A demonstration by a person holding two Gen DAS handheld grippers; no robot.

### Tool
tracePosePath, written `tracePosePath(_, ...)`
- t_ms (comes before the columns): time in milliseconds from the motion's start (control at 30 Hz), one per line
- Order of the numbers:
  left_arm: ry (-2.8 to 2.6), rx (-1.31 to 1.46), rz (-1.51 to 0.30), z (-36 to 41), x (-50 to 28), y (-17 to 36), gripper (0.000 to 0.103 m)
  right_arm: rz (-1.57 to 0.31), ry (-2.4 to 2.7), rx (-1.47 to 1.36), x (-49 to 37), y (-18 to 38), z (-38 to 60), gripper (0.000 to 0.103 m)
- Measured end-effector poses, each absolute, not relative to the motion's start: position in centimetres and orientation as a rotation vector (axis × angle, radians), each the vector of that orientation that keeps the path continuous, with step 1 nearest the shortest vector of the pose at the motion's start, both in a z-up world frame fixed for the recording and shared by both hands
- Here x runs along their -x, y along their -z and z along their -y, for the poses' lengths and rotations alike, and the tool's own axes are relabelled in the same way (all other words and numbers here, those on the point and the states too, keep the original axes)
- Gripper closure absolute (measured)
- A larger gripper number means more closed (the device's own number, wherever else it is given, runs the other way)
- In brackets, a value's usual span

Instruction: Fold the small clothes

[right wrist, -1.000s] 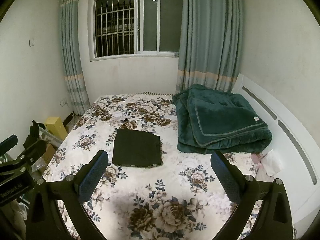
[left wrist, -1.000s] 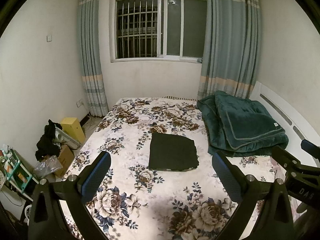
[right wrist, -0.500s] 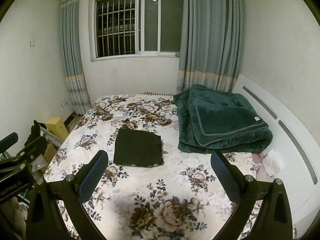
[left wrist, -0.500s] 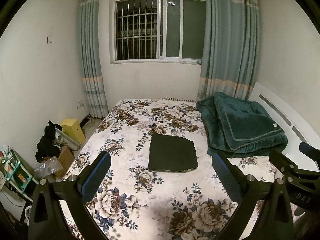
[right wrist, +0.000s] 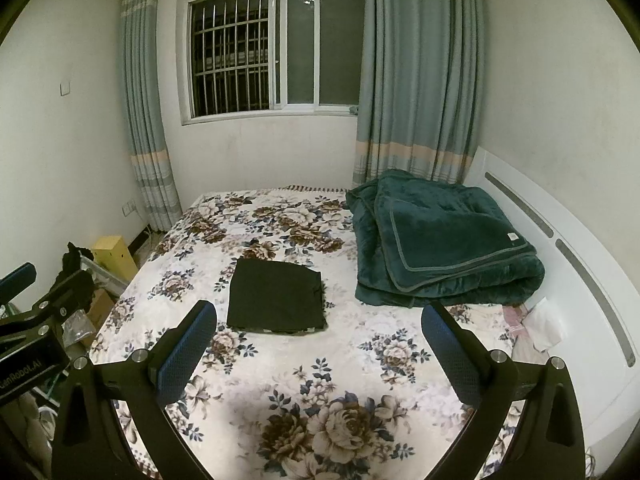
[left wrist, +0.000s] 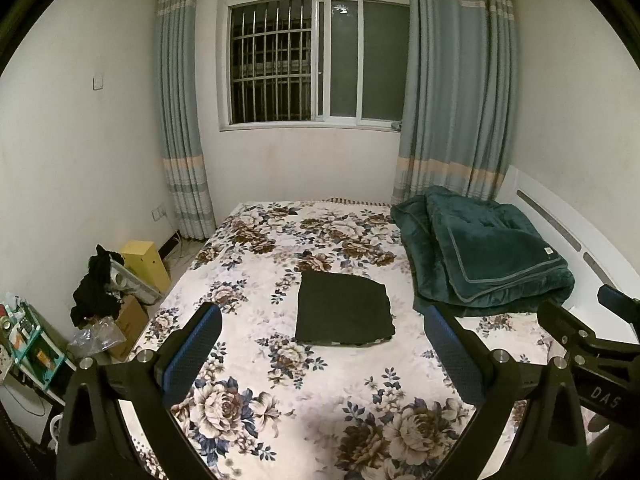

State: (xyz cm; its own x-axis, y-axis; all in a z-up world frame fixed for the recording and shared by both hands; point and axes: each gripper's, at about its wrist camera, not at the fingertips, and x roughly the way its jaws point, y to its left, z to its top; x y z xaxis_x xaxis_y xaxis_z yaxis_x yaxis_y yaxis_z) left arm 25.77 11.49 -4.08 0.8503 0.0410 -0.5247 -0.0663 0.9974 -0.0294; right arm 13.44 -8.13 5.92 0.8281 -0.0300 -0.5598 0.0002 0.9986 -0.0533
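The flowered bed (left wrist: 280, 380) holds the dark folded garment (left wrist: 343, 309) near its middle, left of the green blanket (left wrist: 488, 256). Left gripper (left wrist: 322, 354) and right gripper (right wrist: 318, 350) hover spread wide, empty. A careless grab could undo the fold.

One folded dark garment (left wrist: 343, 307) lies ahead of the two hand-held grippers, left (left wrist: 322, 354) and right (right wrist: 318, 350), each with two blue-padded fingers. One bed (left wrist: 328, 384) carries it. One folded green blanket (left wrist: 486, 254) sits ahead to the right. Two curtains hang, left (left wrist: 180, 120) and right (left wrist: 456, 92), beside one window (left wrist: 316, 60). One yellow box (left wrist: 146, 258) stands far left.
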Motion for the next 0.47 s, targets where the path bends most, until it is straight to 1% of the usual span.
tracePosePath(467,-0.058,0.037,-0.532,-10.89,-25.51,3.7,0.0,-0.586,0.029,0.045,-12.8,-6.67,7.47,0.0)
